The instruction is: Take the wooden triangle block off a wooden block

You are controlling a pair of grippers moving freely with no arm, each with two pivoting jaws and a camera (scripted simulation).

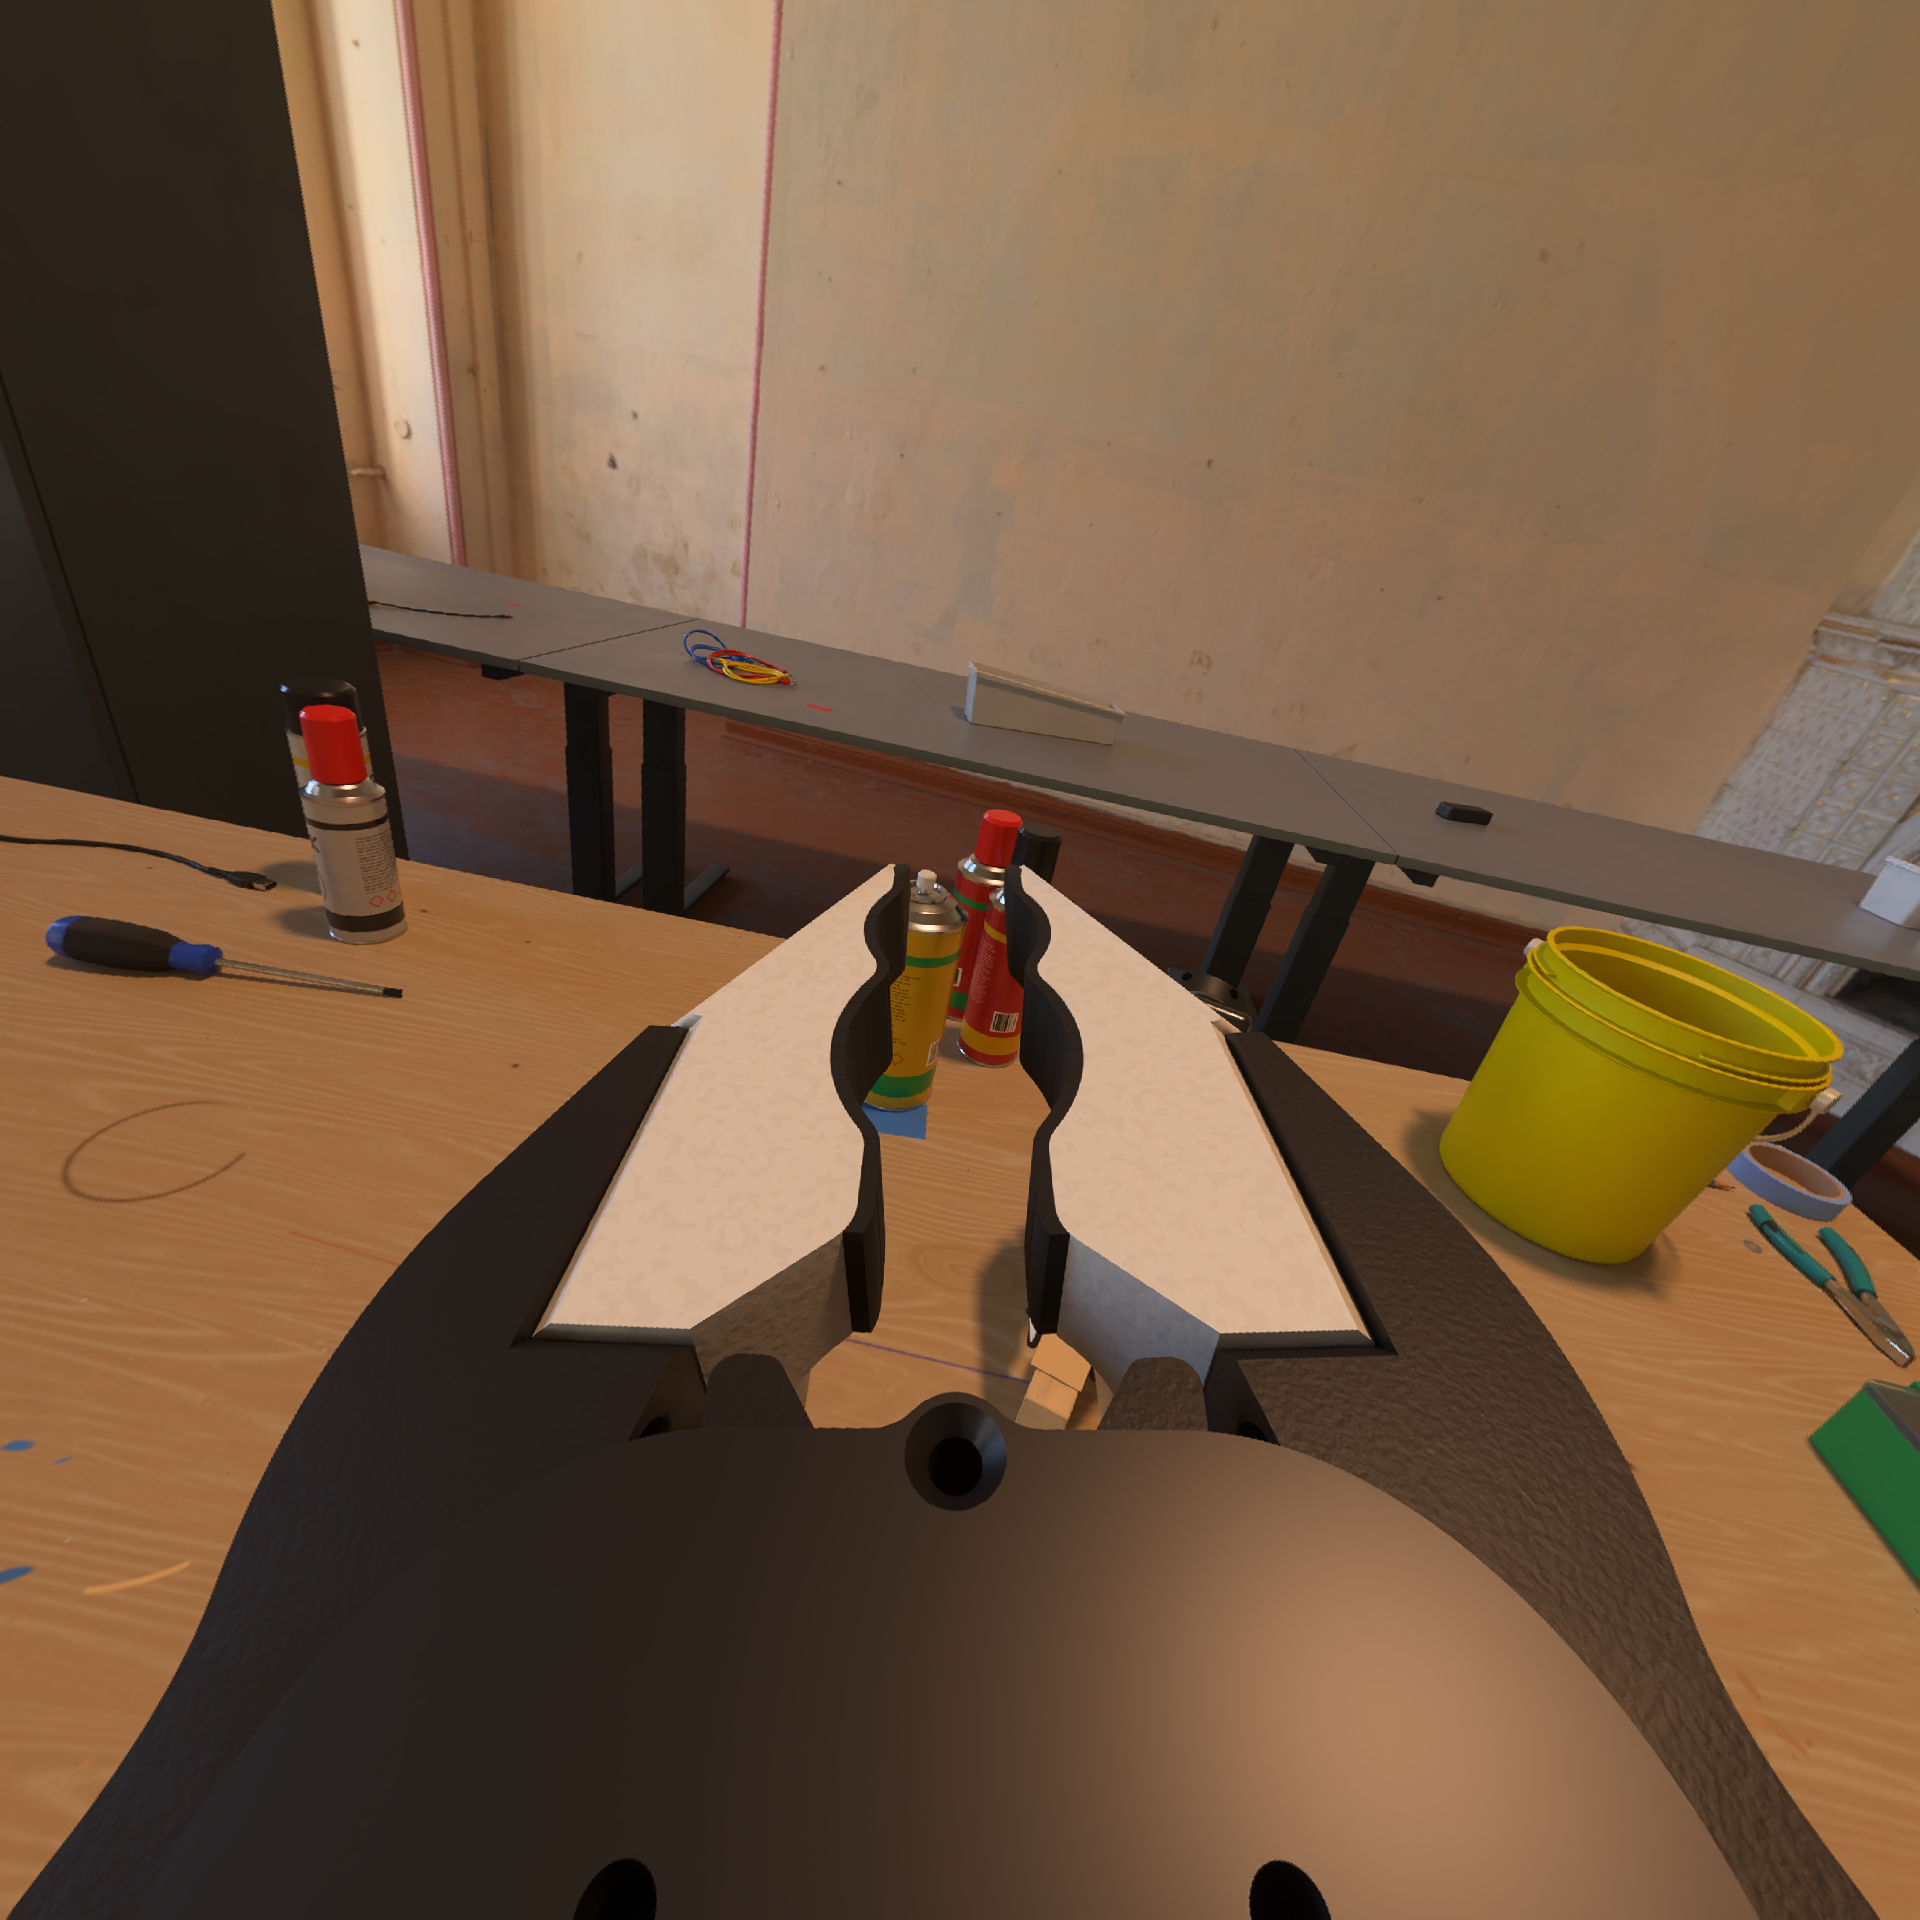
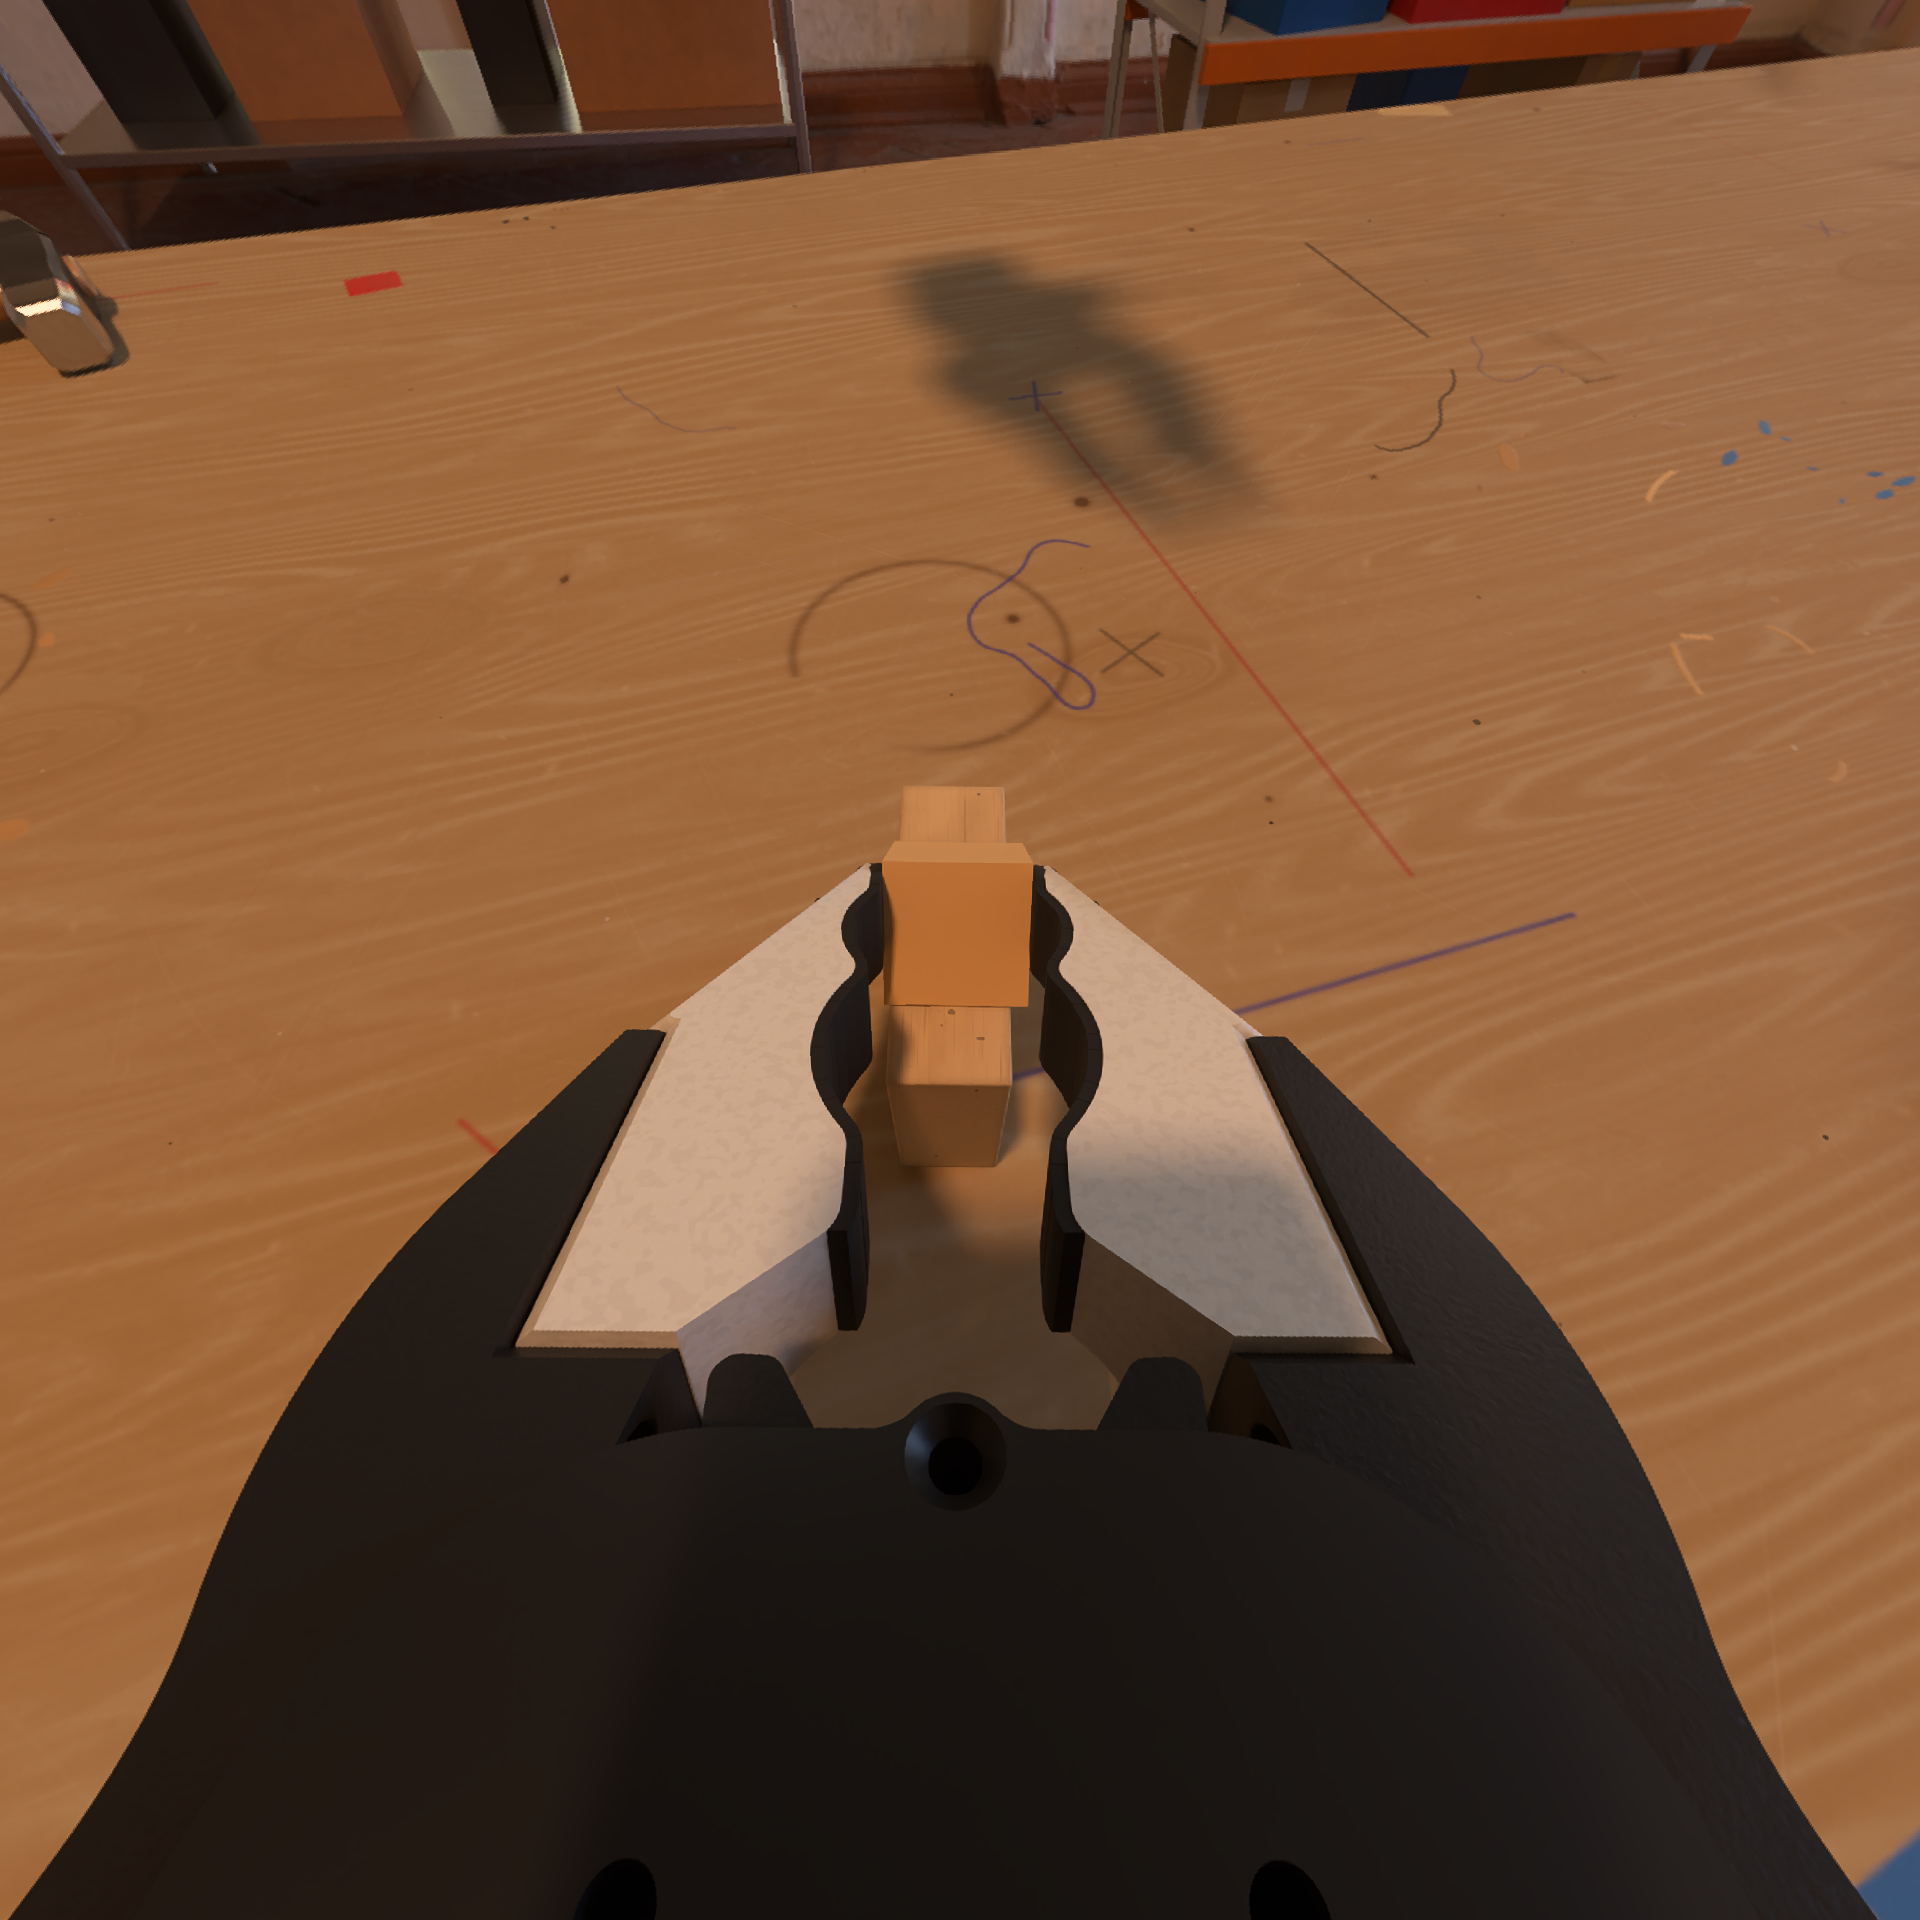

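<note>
In the right wrist view an orange wooden triangle block (image 2: pixel 956 925) lies across a long pale wooden block (image 2: pixel 951 1091) on the plywood table (image 2: pixel 416 727). My right gripper (image 2: pixel 957 871) has its fingers pressed against both sides of the triangle block. I cannot tell whether the triangle still touches the pale block. My left gripper (image 1: pixel 954 883) hovers over the table with a gap between its fingers and nothing in it. A bit of the pale wooden block (image 1: pixel 1055 1387) shows under its right finger base.
Beyond the left gripper stand a yellow spray can (image 1: pixel 920 997) and a red one (image 1: pixel 987 966). A yellow bucket (image 1: pixel 1621 1091), tape roll (image 1: pixel 1792 1179) and pliers (image 1: pixel 1834 1283) are on the right; a screwdriver (image 1: pixel 135 945) and a spray can (image 1: pixel 348 831) on the left. A metal tool (image 2: pixel 57 301) lies far left.
</note>
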